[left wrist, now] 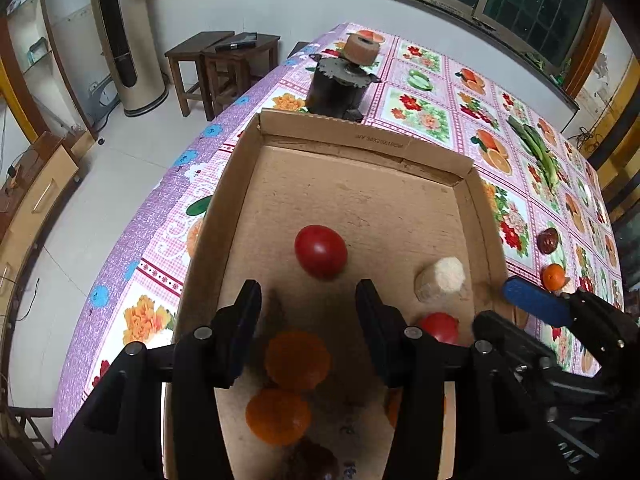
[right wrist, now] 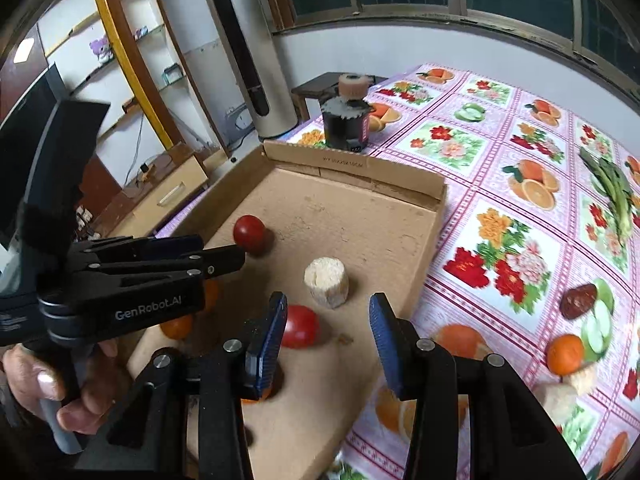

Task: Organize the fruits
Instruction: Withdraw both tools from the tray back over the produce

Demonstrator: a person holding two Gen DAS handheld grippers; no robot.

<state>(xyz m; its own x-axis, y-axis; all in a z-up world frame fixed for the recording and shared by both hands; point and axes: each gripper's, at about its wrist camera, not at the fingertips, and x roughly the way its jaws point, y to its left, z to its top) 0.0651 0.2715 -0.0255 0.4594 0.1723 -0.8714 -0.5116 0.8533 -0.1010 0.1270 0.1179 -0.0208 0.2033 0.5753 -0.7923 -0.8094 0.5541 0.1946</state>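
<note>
- Left gripper [left wrist: 308, 312]: nearest the lens, jaws partly apart and holding nothing, above two oranges [left wrist: 298, 360] at 6 o'clock in the cardboard tray [left wrist: 476, 216].
- Right gripper [right wrist: 328, 340]: jaws partly apart, empty; a red tomato [right wrist: 300, 326] lies just beyond its left finger.
- Second tomato [left wrist: 320, 252]: tray centre; pale corn-cob piece [left wrist: 440, 280] at 3 o'clock.
- Loose orange [right wrist: 566, 354]: on the tablecloth [right wrist: 500, 184], 3 o'clock of the tray. Likely next pick; lift clear of the rim, then straddle the fruit squarely.
</note>
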